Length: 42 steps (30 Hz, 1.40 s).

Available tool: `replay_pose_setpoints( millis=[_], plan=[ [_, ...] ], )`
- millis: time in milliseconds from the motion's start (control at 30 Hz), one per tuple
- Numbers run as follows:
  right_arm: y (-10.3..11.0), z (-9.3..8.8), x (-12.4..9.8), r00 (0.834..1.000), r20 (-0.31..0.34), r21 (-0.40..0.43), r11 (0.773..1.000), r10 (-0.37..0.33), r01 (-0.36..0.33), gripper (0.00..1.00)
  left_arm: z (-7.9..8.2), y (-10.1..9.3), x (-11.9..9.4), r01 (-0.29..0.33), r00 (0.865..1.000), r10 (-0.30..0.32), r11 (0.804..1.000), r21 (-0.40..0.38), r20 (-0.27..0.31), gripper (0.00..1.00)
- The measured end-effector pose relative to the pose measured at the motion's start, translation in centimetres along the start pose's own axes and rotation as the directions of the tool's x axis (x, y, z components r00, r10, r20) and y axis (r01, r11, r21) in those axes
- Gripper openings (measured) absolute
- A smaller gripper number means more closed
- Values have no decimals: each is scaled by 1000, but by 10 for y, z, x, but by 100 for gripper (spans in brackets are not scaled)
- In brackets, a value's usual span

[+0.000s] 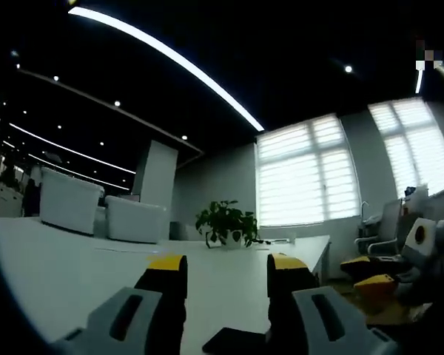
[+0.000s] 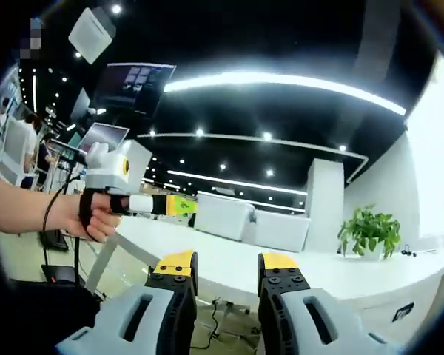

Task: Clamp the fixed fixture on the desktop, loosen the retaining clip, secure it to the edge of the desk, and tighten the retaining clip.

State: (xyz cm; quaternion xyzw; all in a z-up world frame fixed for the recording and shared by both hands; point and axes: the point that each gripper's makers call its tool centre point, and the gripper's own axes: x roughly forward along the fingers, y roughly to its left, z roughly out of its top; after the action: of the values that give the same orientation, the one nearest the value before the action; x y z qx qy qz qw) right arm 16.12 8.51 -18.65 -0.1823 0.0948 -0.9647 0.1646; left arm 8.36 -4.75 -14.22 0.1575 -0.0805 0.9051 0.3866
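While the white desk [image 1: 74,274] spreads ahead, we see no fixture on it. At 9 o'clock in the right gripper view, a hand [image 2: 96,216] holds the left gripper [image 2: 179,204] level over the desk edge; we note both grippers' jaws apart, empty.

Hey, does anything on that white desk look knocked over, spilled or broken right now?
Nothing stands out. The white desk looks clean and undamaged, and the potted plant near its far end stands upright. Both the left gripper and the right gripper hang open, holding nothing.
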Motion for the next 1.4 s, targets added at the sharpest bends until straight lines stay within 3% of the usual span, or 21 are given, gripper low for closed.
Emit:
replay_pose_setpoints(
  millis=[233, 533, 733, 833, 933, 1133, 1400],
  plan=[
    [-9, 19, 9, 999, 40, -41, 999, 18, -17, 29, 19, -11, -25, 3, 1000, -5, 997, 83, 27, 43],
    [-3, 16, 12, 999, 37, -91, 995, 39, -36, 29, 24, -12, -52, -21, 996, 14, 997, 77, 90, 43],
    [-2, 14, 12, 998, 34, -81, 996, 43, -40, 29, 14, -7, -66, -36, 993, 27, 996, 79, 111, 42],
    [-2, 12, 12, 999, 28, -78, 996, 43, -40, 29, 2, -7, -68, -33, 998, 26, 988, 148, 51, 42],
    [0, 12, 13, 999, 28, -77, 996, 44, -42, 29, 4, -6, -67, -36, 996, 28, 995, 90, 84, 42],
    [4, 14, 12, 998, 31, -99, 994, 52, -49, 29, -6, -5, -64, -34, 998, 29, 995, 89, 60, 42],
    [1, 12, 9, 999, 26, -94, 995, 40, -38, 29, -3, -2, -64, -42, 996, 37, 997, 69, 76, 41]
  ],
)
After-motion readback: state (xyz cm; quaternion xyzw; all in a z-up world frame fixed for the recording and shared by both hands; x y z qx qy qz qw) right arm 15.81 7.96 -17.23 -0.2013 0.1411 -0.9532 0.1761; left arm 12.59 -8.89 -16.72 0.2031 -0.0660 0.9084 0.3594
